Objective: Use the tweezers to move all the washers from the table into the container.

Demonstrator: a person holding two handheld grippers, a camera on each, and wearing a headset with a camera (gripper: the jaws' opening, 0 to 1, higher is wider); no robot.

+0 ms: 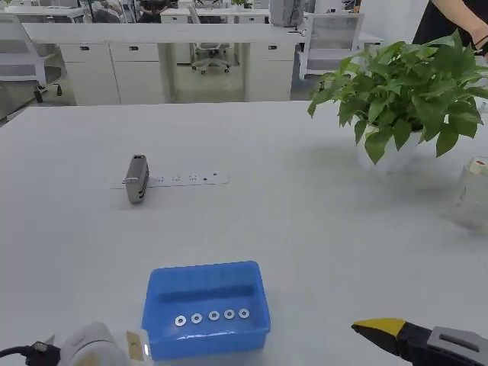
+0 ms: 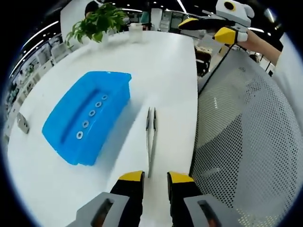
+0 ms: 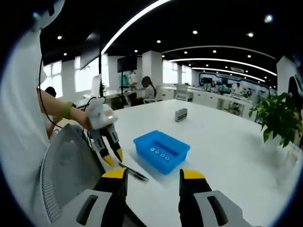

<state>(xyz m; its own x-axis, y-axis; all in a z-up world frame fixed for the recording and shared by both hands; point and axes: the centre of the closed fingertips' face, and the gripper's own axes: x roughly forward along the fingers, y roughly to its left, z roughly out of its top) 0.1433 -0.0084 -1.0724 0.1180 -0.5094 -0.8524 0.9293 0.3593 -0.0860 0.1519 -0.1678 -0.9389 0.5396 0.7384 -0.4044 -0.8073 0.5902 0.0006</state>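
The left gripper (image 2: 156, 177) hovers with its jaws apart and empty. The tweezers (image 2: 150, 137) lie on the bench (image 2: 161, 71) just ahead of its tips. The blue container (image 2: 116, 94), ahead and to its left, holds 5 washers (image 2: 92, 113) in a row. The right gripper (image 3: 154, 174) is likewise apart, gripping nothing.

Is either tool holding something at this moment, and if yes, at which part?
Nothing is held. The left tool and the right tool are both open and empty; the tweezers lie free on the table.
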